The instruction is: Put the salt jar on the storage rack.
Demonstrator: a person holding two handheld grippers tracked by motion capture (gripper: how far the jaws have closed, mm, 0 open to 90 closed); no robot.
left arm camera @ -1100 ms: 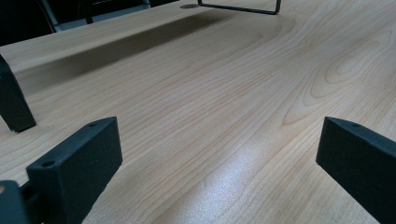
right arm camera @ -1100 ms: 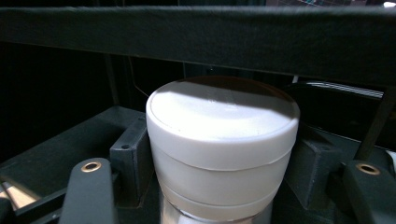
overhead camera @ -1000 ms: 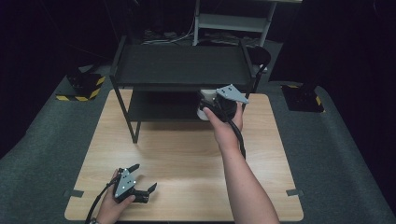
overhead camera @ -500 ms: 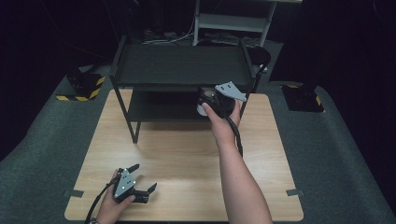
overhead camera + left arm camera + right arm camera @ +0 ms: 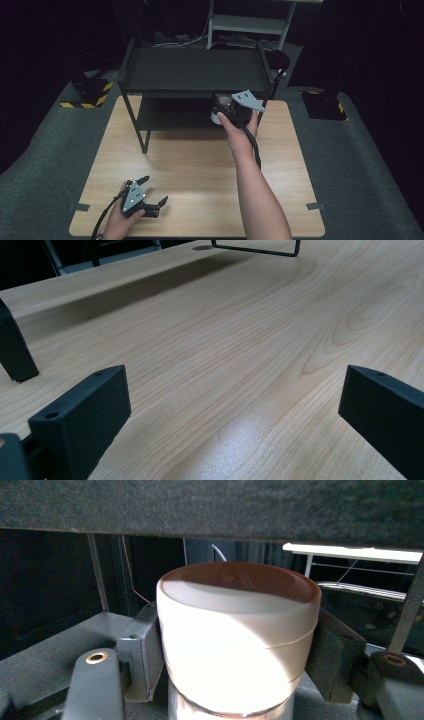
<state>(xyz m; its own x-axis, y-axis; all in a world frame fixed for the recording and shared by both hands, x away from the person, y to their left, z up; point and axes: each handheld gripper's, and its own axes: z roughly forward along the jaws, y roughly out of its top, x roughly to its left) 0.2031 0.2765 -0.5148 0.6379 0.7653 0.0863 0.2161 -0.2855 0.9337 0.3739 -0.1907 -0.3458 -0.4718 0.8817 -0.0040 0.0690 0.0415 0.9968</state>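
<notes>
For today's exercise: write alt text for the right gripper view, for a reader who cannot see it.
A white jar with a reddish-brown lid sits clamped between the right gripper's two black jaws, one pressing each side. Just above runs the dark underside of a shelf; a dim room with pale shelving lies behind.

Light wooden table [image 5: 200, 175] is carrying a black two-tier shelf rack [image 5: 195, 70] at its far edge, legs standing on the wood. Rack's lower shelf [image 5: 170, 117] is bearing a white cup [image 5: 237, 630] near its right end. The left gripper [image 5: 150, 192] is resting on the table's near-left corner.
</notes>
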